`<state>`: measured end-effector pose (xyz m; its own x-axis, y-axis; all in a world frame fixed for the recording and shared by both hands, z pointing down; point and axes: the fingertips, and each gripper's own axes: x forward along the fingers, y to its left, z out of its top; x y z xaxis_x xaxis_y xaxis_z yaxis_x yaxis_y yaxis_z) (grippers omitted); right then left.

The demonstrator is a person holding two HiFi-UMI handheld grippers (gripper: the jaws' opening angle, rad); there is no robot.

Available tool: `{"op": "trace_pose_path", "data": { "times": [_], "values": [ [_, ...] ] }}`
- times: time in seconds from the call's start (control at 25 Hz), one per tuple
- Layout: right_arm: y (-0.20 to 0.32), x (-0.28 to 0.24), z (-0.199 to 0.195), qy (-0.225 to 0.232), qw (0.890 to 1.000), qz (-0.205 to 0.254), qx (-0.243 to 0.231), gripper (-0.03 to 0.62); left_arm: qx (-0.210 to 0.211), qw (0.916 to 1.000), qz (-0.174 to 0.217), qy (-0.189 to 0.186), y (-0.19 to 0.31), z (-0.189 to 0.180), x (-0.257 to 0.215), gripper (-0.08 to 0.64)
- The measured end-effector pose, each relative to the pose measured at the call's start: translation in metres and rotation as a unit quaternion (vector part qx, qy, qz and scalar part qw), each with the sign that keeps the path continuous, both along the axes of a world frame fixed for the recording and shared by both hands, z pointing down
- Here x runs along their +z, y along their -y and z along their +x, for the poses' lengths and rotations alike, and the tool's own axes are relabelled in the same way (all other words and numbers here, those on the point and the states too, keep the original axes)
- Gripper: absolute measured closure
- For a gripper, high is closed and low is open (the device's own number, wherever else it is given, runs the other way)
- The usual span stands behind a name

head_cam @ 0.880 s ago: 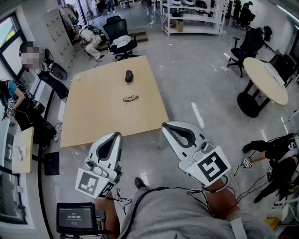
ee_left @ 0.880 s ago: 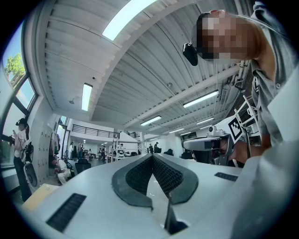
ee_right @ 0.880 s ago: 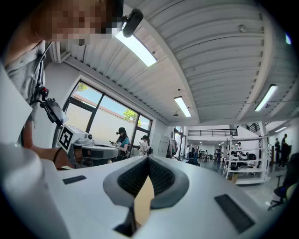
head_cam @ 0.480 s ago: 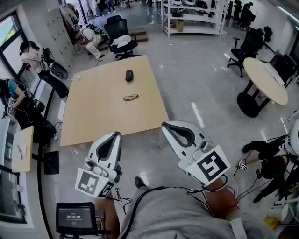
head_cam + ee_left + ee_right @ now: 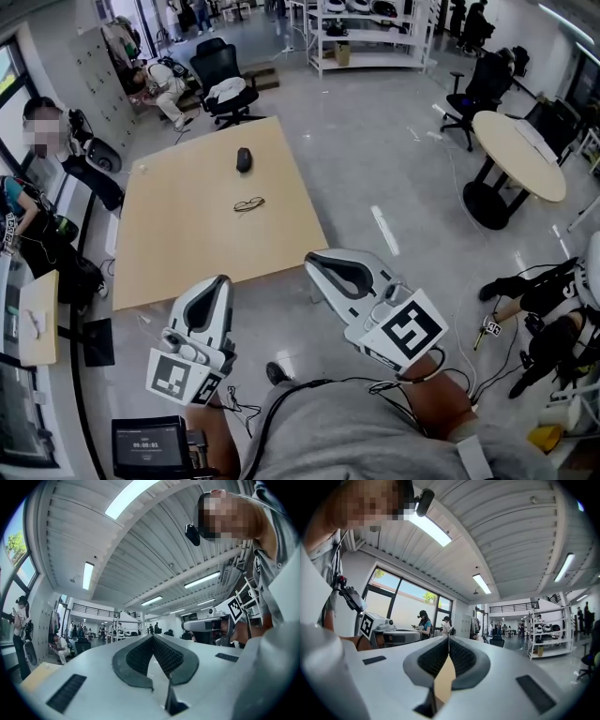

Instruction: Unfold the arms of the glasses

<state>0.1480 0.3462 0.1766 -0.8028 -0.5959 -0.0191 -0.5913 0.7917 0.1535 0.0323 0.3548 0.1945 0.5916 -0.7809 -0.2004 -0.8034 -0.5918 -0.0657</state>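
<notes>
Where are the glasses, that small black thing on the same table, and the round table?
glasses (image 5: 248, 203): head view, the bridge between the lenses.
small black thing (image 5: 244, 159): head view, middle of its top.
round table (image 5: 511, 159): head view, bare part of its top.

Head view steeply down, gripper views near level, sharing shelves (image 5: 366, 42)

1 pair of thin dark-framed glasses (image 5: 248, 203), 1 black oval computer mouse (image 5: 244, 159), 1 square light-wood surface (image 5: 178, 248), 2 white hand-held grippers: left hand-held gripper (image 5: 215, 287), right hand-held gripper (image 5: 324, 266).
</notes>
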Motion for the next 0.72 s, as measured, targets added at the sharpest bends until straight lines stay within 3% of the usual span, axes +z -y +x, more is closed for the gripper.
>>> {"op": "trace_pose_path", "data": {
  "times": [0.28, 0.72],
  "values": [
    [0.028, 0.007, -0.011, -0.001, 1.000, -0.009, 0.011, 0.584, 0.003, 0.9999, -0.009, -0.006, 0.027, -0.014, 0.008, 0.554],
    [0.099, 0.010, -0.071, -0.004, 0.999, -0.013, 0.034, 0.584, 0.025, 0.9996, -0.011, -0.006, 0.099, -0.073, 0.011, 0.554]
  ]
}}
